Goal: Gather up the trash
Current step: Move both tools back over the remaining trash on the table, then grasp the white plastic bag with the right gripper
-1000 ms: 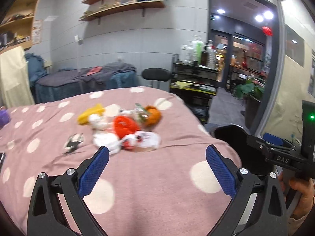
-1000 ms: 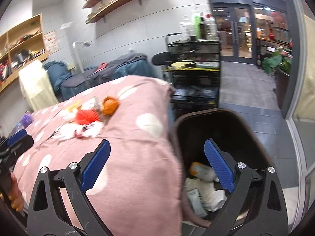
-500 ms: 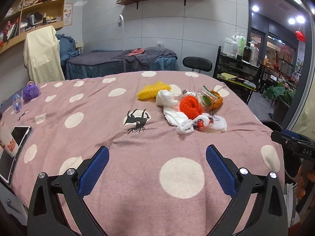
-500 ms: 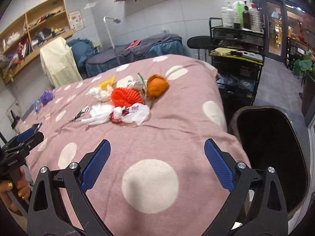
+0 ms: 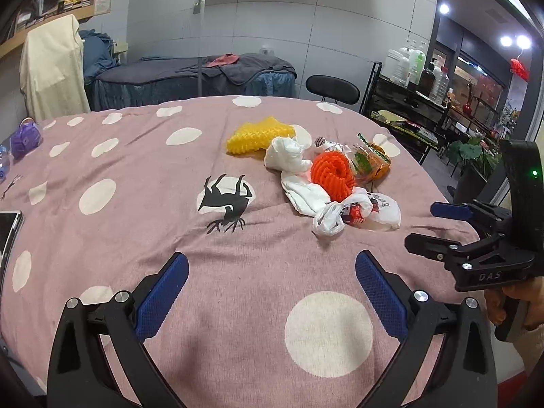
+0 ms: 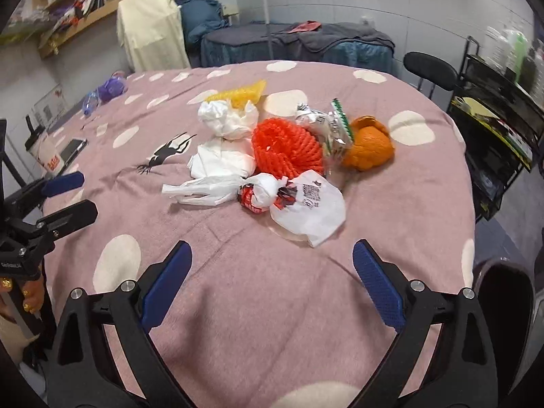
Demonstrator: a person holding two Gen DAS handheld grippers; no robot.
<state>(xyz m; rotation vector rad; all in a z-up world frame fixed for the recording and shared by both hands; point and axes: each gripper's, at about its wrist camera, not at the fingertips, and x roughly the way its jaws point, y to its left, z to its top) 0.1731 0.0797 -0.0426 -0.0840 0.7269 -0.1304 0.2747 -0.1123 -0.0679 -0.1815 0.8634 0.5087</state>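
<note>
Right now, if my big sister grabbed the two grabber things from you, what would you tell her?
Left gripper: open, empty, hovering over the pink spotted cover.
Right gripper: open, empty, facing the pile.
Trash sits mid-cover: white printed bag nearest, then orange net, crumpled white bags, yellow net and orange wrapper behind.
Bin: off the right edge.
Nothing picked up yet from this pile; all of it is left.
</note>
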